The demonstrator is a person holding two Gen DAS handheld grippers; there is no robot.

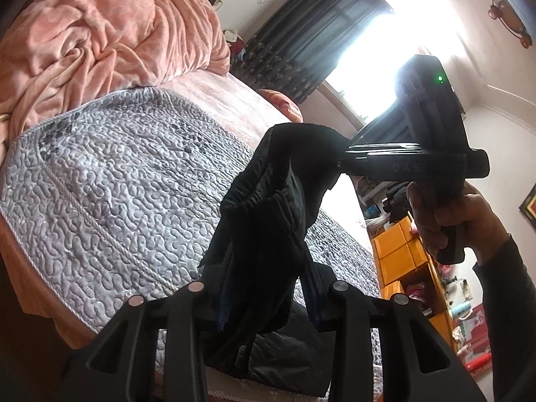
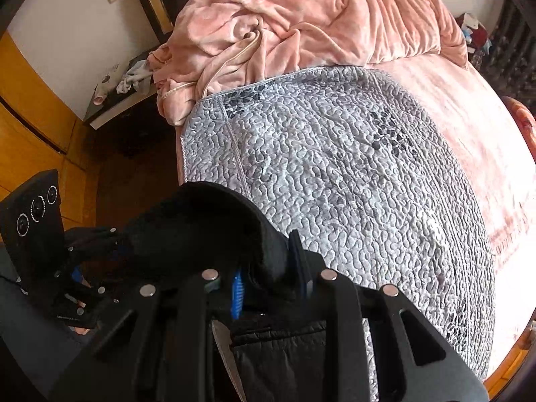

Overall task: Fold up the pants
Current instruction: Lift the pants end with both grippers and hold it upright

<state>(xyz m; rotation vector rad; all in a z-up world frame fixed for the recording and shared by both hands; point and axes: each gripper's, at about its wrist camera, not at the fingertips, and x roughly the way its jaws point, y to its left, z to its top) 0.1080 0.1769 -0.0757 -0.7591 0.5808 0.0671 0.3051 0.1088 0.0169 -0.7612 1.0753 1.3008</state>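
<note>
The black pants hang in the air above the bed, stretched between both grippers. My left gripper is shut on one end of the waistband. My right gripper, seen from the side in the left wrist view, is shut on the other end. In the right wrist view the right gripper pinches the bunched black pants, and the left gripper shows at the lower left, gripping the same cloth. The lower part of the pants drapes onto the quilt.
A grey quilted cover lies on the bed under the pants. A rumpled pink blanket is heaped at the head. A nightstand stands beside the bed, yellow drawers at the foot.
</note>
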